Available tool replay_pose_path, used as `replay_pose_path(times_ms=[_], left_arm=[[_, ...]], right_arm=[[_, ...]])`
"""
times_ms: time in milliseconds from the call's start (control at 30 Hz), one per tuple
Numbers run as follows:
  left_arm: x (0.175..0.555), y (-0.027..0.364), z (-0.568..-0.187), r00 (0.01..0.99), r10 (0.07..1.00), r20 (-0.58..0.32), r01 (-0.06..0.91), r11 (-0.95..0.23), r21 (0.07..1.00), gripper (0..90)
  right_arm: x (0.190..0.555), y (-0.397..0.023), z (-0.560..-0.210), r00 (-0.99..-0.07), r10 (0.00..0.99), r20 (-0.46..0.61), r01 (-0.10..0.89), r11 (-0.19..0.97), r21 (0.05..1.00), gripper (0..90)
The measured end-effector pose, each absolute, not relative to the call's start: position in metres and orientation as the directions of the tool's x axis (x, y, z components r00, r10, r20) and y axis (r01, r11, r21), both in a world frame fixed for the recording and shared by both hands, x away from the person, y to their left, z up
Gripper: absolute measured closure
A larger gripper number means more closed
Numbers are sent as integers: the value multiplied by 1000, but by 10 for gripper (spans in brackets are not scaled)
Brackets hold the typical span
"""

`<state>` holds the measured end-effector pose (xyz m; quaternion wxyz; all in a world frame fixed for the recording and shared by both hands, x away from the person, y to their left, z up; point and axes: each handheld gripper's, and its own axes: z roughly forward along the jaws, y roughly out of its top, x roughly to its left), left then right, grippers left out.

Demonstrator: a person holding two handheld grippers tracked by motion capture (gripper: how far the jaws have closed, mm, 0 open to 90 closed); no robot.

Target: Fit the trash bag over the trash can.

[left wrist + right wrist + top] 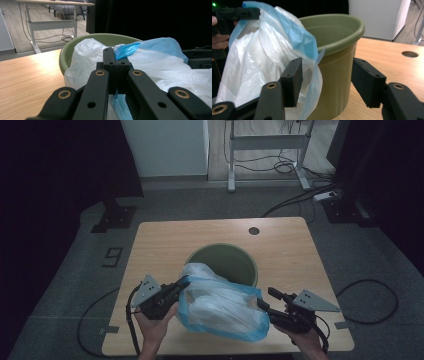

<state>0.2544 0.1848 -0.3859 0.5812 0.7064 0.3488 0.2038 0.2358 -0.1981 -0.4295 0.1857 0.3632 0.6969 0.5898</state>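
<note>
High view: the plastic bag [222, 307], white with a blue rim, lies at lower centre of the frame, leaning on the green bin [223, 262] standing mid-table [165, 240]. The left gripper [181, 284], lower left, is clamped on the bag's blue rim. The right gripper [267, 300], lower right, has jaws apart beside the bag's right edge.

Left gripper view: jaws pinched together at frame centre on the bag [155, 62].

Right gripper view: jaws spread wide; the blue rim [307, 45] stands between them, unpressed, with the bin [337, 62] behind.

Left claw [183, 282] clamped, right claw [267, 300] agape.
</note>
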Motion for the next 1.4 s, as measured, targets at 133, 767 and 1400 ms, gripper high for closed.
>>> replay_pose_path(times_ms=[133,767,1400], left_arm=[[254,184,-386,675,729,-115,254,-84,963,892],[259,187,-377,677,730,-92,231,-92,969,893],[288,196,-357,682,724,-102,241,-91,966,891]], right_arm=[[240,-193,-436,-676,713,187,316,50,947,485],[250,-185,-435,-637,762,115,307,114,945,860],[289,-189,-373,-558,830,-6,171,122,978,884]])
